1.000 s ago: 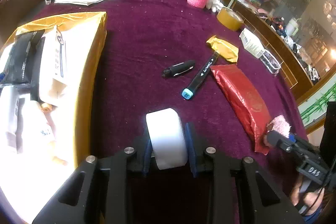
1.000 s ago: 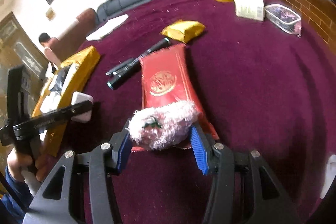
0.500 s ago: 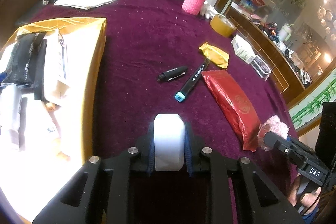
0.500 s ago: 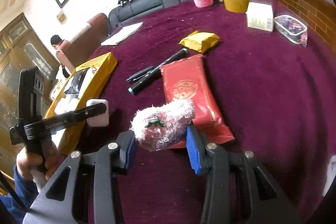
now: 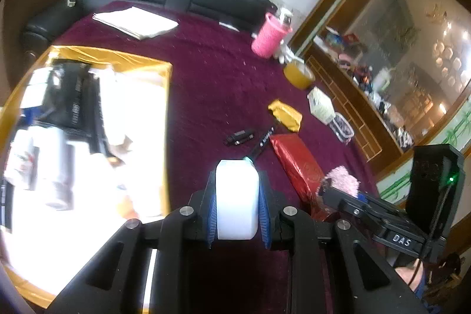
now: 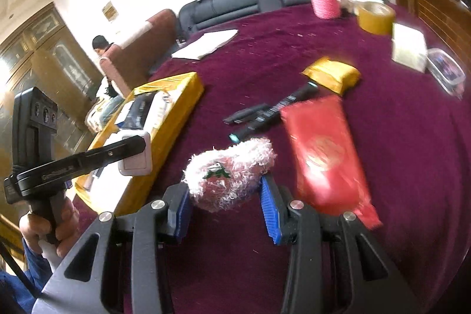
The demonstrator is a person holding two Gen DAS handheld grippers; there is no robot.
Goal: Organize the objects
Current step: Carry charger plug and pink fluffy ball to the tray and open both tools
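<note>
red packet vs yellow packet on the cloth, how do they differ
The red packet is long and flat; the yellow packet is short and puffy. The red one bears a round gold emblem; the yellow one looks plain. The red one lies nearer the right claw, the yellow one farther back. Both are glossy and rest on the maroon cloth.

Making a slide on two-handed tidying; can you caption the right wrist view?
Right gripper holds a fluffy pink toy above the maroon table; left gripper carries a white block beside the gold box.
</note>
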